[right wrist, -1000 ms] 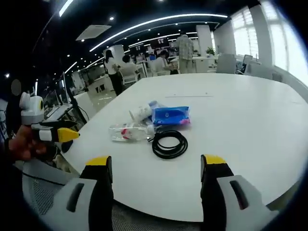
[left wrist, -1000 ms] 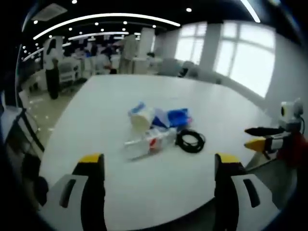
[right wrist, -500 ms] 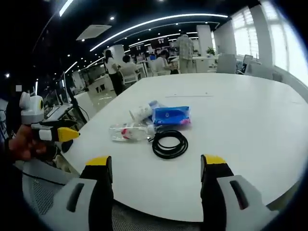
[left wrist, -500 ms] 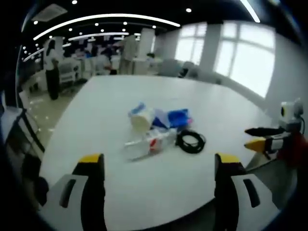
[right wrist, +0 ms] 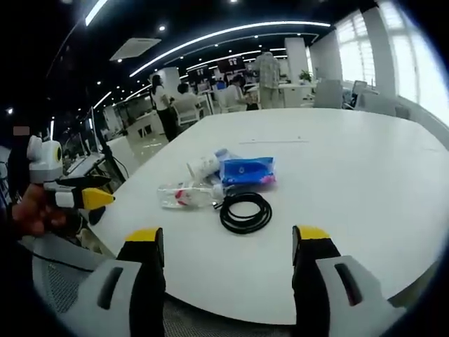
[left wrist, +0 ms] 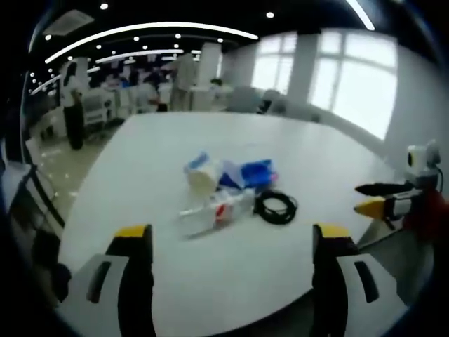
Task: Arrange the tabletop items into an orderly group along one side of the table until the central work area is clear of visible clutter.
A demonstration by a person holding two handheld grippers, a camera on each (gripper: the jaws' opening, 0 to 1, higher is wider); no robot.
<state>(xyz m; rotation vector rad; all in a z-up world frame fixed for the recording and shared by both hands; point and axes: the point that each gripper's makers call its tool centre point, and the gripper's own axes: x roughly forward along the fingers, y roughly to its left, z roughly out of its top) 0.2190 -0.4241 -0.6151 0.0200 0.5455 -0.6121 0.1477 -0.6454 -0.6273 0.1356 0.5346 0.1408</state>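
The left tongs [left wrist: 231, 242] are released, jaws spread wide and holding nothing, positioned at the near edge of the white bench [left wrist: 140, 161]; the right tongs [right wrist: 229, 242] are likewise released and empty, at another edge of the same bench [right wrist: 365, 168]. The task items lie in one loose cluster near the middle of the bench. In the right gripper view, a clear plastic bottle [right wrist: 188, 194] with a red-and-white label lies on its side, a white roll-shaped item [right wrist: 203, 166] lies just behind it, a blue packet [right wrist: 245, 170] lies just to the right of the roll, and a coiled black cable [right wrist: 244, 213] lies in front of the packet, close to the bottle's cap end. In the left gripper view the same cluster appears as roll [left wrist: 202, 173], packet [left wrist: 251, 173], bottle [left wrist: 214, 209] and cable [left wrist: 275, 207], all well apart from both tongs. The left tongs appear at the left edge of the right gripper view, held in a hand [right wrist: 34, 210]. People stand among desks in the office behind the bench [right wrist: 163, 105]
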